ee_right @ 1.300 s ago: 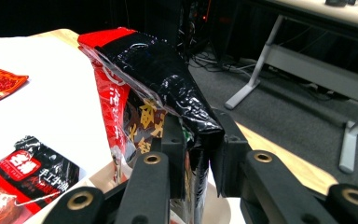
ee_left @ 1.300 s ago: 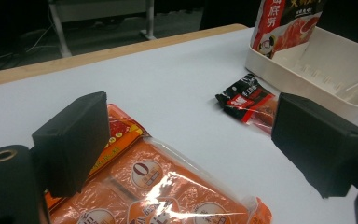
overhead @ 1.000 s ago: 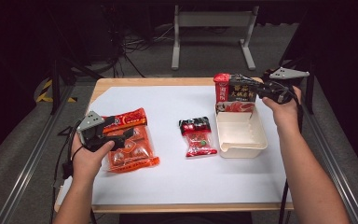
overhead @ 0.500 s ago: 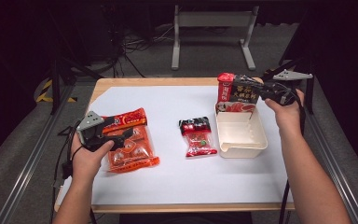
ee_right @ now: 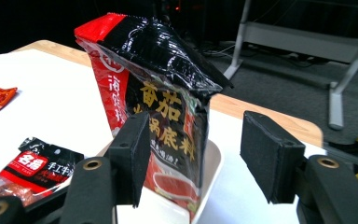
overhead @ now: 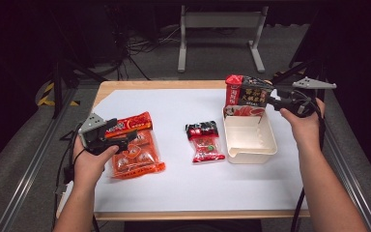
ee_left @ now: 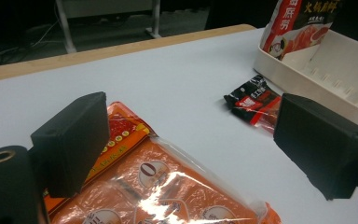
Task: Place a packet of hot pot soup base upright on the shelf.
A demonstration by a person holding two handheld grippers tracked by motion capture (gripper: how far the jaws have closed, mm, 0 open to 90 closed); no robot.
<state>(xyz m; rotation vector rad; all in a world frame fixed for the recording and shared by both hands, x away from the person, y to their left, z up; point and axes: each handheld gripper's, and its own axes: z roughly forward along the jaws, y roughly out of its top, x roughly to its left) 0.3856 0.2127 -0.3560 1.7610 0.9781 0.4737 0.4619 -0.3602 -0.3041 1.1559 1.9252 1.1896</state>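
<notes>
A red and black pouch [overhead: 246, 94] [ee_right: 163, 93] stands upright at the far end of a white tray [overhead: 251, 157]. My right gripper [overhead: 269, 100] [ee_right: 200, 156] is level with it from the right. Its jaws have just been opening: the pouch's edge is between them, but neither pad presses on it. My left gripper [overhead: 125, 137] [ee_left: 196, 140] is open just above an orange packet [overhead: 135, 154] [ee_left: 168, 186] lying flat at the left. A small red and black sachet [overhead: 204, 142] [ee_left: 254, 100] lies between the packet and the tray.
A white sheet [overhead: 174, 111] covers the wooden table [overhead: 159, 84]. Rails run along both sides, and a metal stand [overhead: 220, 29] is on the floor beyond the far edge.
The right jaws have opened off the pouch, and that hand has drawn back a little to the right. The pouch stays standing in the tray. The left hand has not moved.
</notes>
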